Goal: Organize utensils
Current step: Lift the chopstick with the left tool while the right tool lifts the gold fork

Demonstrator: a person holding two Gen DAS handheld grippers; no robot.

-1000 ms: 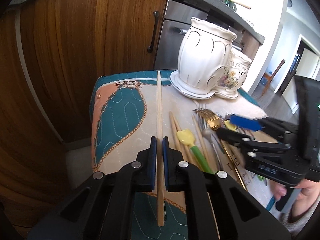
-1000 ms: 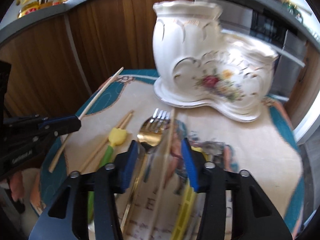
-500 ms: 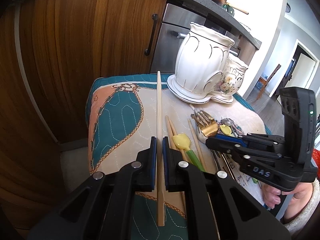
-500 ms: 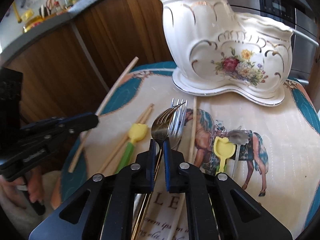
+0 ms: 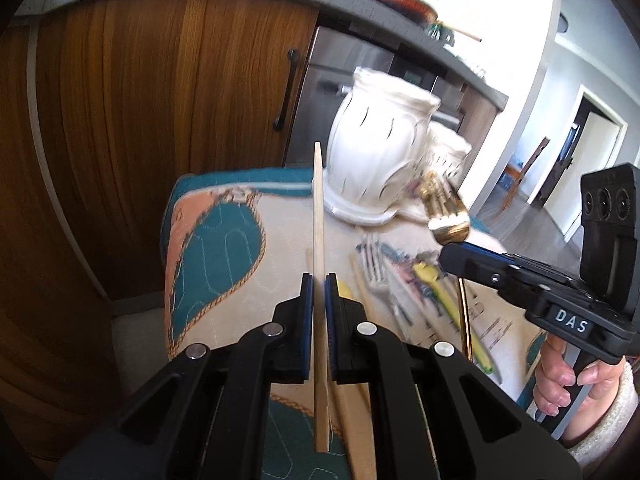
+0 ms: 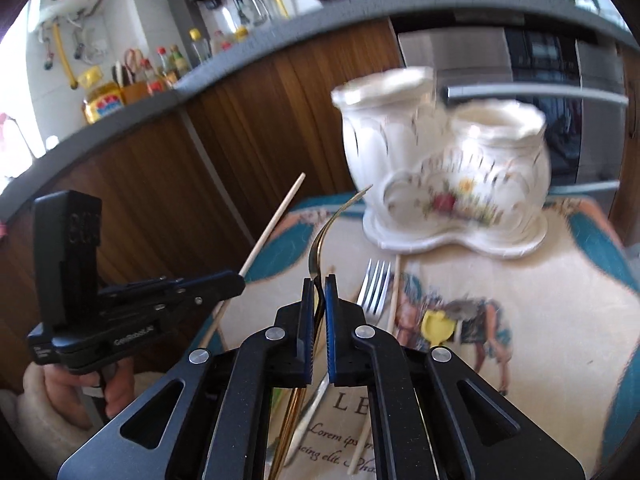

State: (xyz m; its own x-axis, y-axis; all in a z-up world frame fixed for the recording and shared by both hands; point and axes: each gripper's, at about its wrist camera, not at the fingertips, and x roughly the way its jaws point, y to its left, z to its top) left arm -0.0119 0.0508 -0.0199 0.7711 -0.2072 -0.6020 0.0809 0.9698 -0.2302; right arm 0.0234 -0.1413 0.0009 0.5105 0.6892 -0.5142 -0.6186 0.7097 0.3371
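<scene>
Left wrist view: our left gripper points down at the patterned cloth, clamped on a wooden chopstick that juts toward the white ceramic holder. Our right hand grasps the right gripper by its handle, raised above the cloth, pads pressed on a gold fork whose tines curve up toward the holder. A silver fork, another chopstick and a yellow utensil lie on the cloth.
</scene>
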